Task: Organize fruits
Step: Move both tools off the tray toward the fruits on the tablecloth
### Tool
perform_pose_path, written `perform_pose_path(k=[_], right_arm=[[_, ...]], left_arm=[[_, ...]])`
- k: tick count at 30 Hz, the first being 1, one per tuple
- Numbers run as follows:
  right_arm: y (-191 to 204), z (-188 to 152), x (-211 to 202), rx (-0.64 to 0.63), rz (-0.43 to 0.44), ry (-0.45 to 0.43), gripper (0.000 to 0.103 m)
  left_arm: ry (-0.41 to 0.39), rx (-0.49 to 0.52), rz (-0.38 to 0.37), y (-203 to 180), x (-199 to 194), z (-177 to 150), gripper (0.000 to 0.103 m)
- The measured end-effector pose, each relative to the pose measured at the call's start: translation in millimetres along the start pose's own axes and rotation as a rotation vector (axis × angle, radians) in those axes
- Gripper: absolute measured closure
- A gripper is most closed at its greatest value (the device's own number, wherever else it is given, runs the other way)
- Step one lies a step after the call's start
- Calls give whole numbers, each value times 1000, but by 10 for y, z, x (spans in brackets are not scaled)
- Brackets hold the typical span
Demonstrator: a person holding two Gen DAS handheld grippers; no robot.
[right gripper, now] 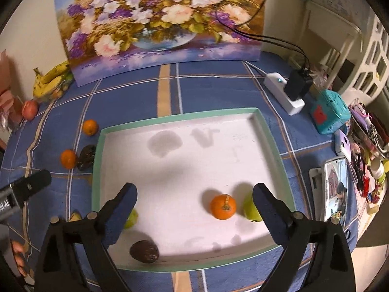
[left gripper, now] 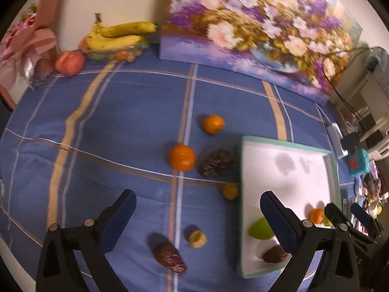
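Observation:
A white tray with a green rim lies on the blue checked cloth. It holds an orange, two green fruits and a dark brown fruit. My right gripper hangs open above the tray's near half, with nothing between its fingers. My left gripper is open over the cloth left of the tray. Near it lie two oranges, two dark scaly fruits and two small yellowish fruits.
A flower painting leans on the wall at the back. Bananas in a bowl and a red fruit sit at the far left. At the right stand a power strip with cables, a teal box, a phone and clutter.

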State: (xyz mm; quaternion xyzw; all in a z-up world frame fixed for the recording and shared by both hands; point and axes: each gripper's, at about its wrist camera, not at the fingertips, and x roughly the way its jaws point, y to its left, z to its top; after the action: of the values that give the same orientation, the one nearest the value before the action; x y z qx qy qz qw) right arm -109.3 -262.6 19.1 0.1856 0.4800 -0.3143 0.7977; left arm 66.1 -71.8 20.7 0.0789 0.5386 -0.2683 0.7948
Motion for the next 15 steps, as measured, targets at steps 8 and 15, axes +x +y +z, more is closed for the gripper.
perform_pose_path(k=[8,15], right_arm=[[322,-27,-58,-33,56,-39,7],[564,-44,-93,-51,102,-51,7]], left_arm=[[-84,-12,88,369,-210,50,0],[-133,-75,65,635,-368,53,0]])
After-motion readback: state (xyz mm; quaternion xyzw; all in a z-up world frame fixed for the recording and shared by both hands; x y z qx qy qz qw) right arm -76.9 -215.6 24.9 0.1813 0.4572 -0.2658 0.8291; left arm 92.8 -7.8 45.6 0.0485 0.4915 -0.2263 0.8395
